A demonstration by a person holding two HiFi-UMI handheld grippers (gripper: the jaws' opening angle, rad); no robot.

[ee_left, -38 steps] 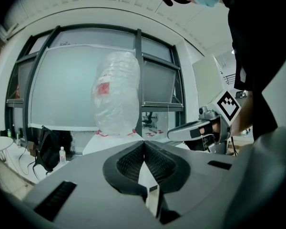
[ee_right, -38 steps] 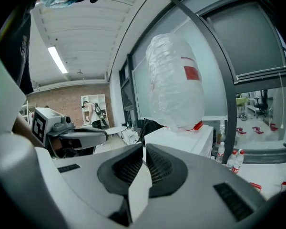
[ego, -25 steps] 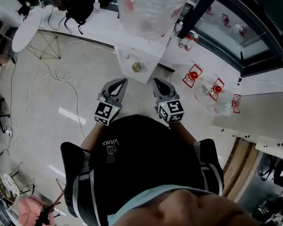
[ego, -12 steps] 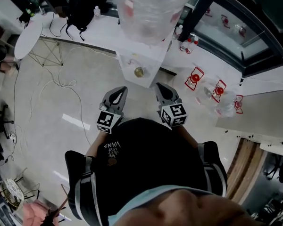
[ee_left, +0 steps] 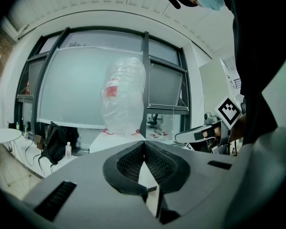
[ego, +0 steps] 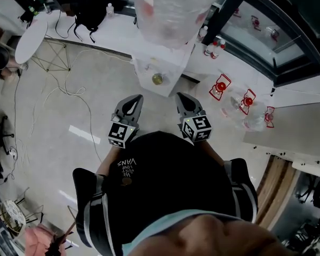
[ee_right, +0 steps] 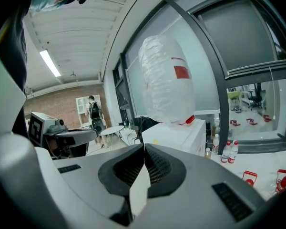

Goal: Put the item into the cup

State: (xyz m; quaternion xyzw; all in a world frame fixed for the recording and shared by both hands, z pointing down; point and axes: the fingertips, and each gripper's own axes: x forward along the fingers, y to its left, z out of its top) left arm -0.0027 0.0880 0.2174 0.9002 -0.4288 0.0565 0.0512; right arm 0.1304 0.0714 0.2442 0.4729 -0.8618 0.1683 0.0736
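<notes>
- Ahead of both grippers, head view: small white worktop (ego: 173,68) w/ one yellowish round thing (ego: 157,79) on it, toward its near edge. Too small to tell whether cup or item; no second task thing made out in any view.
- Left hand-held gripper (ego: 134,101) & right hand-held gripper (ego: 182,101): jaws closed tip to tip, nothing betw. them. Both in the air, side by side, short of worktop.
- Risk: wrong ID. Round thing could be taken for item when it's the cup, or vice versa. Cause: not readable from here.
- Risk: big clear bag (ego: 173,9) stands on same worktop just behind. A reach could brush it, so bag leans or shoves round thing.
- Risk: closed jaws reaching round thing would knock it, not grip it.
- Risk: any nudge near that edge could send it to the floor (ego: 96,89).
</notes>
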